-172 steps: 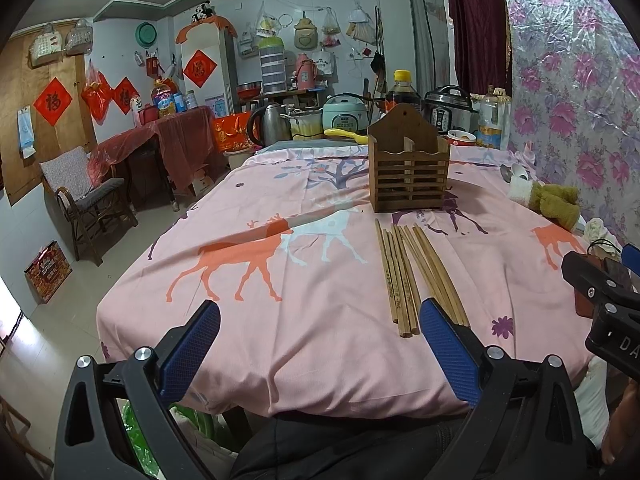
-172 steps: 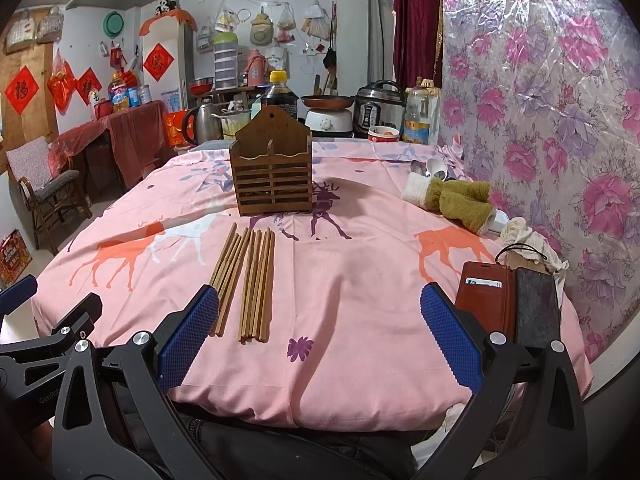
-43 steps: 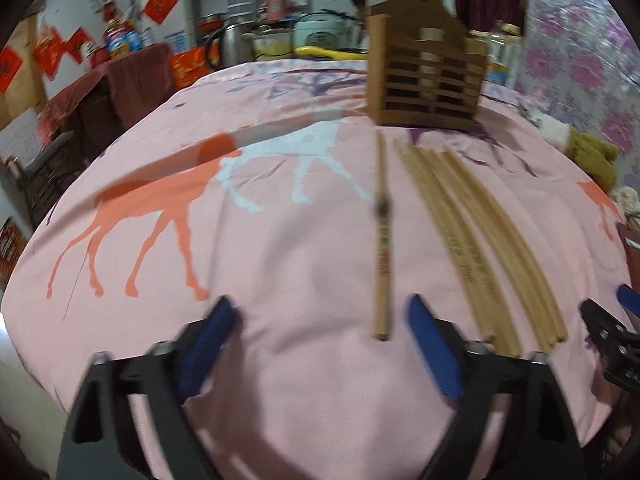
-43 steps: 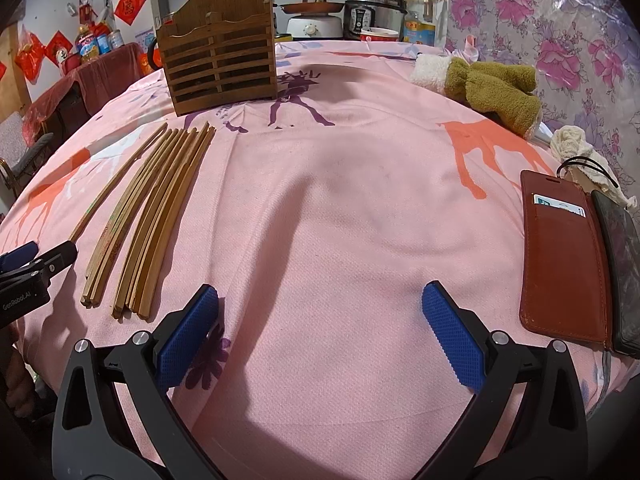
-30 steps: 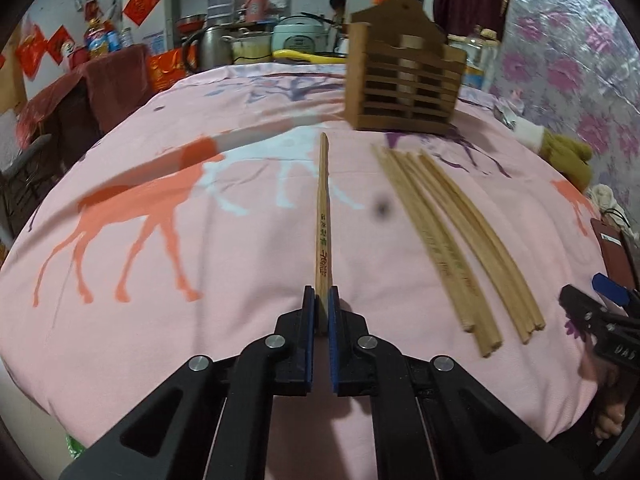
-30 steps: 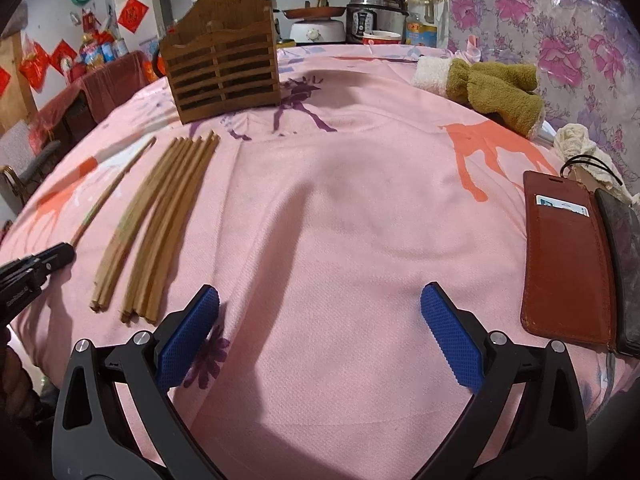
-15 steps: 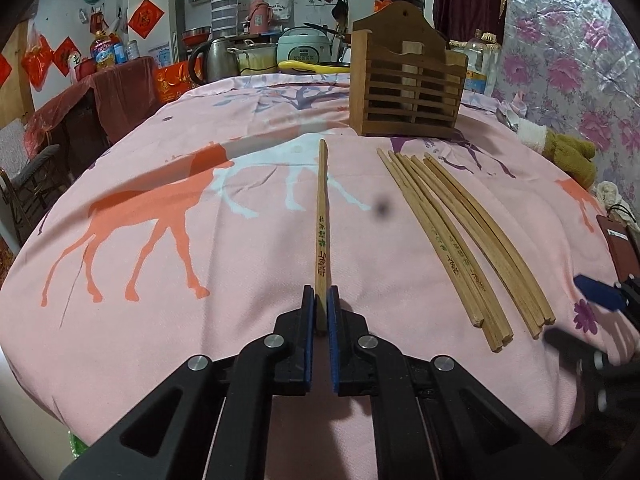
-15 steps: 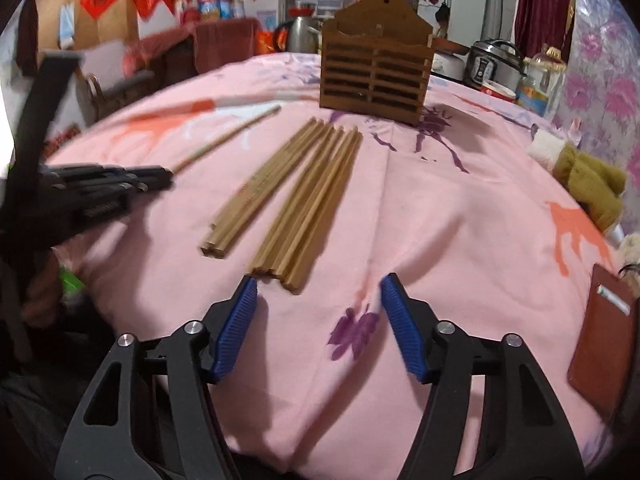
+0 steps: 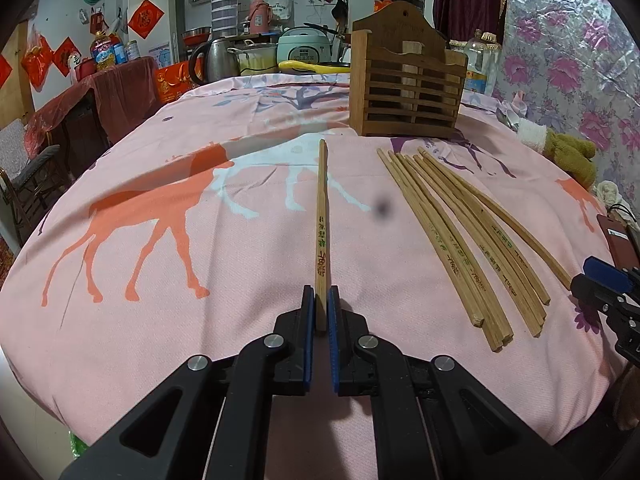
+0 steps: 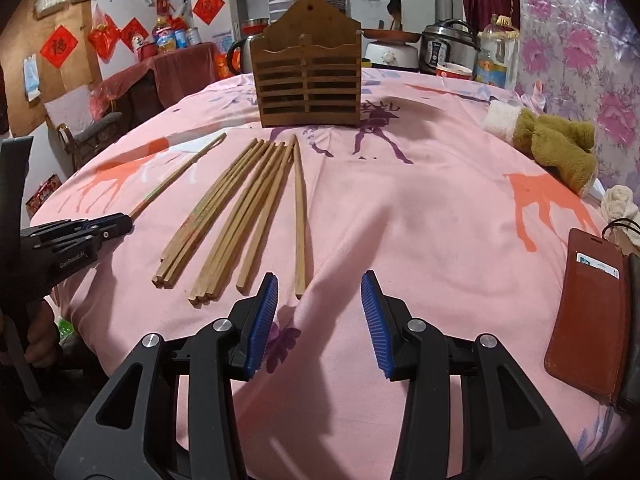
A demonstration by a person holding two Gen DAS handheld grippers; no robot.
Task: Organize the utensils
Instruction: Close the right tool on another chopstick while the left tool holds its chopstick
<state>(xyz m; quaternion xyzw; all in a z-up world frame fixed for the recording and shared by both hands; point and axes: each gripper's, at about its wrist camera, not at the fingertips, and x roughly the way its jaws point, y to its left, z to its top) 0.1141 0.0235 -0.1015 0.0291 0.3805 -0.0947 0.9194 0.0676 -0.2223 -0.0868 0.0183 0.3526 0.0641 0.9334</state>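
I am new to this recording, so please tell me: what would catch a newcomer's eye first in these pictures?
First, the left gripper, shut on the near end of a single chopstick lying apart on the pink tablecloth. To its right lies a row of loose chopsticks, with the right gripper closing near their ends, nothing between its pads. Behind stands the slatted wooden chopstick holder.

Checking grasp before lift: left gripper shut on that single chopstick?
Shut on it. The left gripper's blue pads pinch the near end of the chopstick, which lies apart from the bundle.
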